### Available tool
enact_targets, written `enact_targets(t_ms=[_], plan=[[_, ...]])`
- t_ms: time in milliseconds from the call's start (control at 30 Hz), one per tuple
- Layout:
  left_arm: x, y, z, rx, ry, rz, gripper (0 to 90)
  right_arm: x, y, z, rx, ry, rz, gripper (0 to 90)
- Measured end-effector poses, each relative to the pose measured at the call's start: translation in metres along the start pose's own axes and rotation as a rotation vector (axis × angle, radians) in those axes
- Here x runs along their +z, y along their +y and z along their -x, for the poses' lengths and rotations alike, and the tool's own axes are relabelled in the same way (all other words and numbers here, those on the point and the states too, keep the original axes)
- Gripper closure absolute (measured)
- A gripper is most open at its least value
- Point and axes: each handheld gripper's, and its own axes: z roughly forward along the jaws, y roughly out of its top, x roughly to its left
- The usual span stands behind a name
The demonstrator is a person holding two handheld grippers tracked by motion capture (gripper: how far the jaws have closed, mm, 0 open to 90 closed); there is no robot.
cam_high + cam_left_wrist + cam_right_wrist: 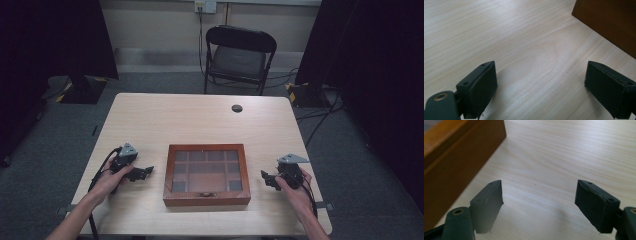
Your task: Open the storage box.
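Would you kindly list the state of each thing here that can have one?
Wooden box: glass lid shut, lying flat on the table.
Left gripper: open, holding nothing, beside the box.
Right gripper: open, holding nothing, beside the box.
Folding chair: unfolded, upright, unoccupied.

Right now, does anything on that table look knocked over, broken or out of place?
Nothing stands out. The wooden box sits flat and closed, square to the table, with an open hand-held gripper on each side, left and right.
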Motion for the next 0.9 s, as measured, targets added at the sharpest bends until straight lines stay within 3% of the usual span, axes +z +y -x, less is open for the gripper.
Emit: enact_targets(t_ms=[167,400,900], plan=[[0.000,0.000,0.000,0.001,0.000,0.000,10.2,-0.008,0.004,0.001,0.025,0.086,0.004,25.9],[0.000,0.000,0.000,-0.006,0.000,0.004,10.2,-0.019,0.011,-0.004,0.024,0.137,-0.020,33.0],[0.000,0.000,0.000,0.000,0.003,0.000,10.1,-0.040,0.026,-0.031,0.021,0.276,0.055,43.1]])
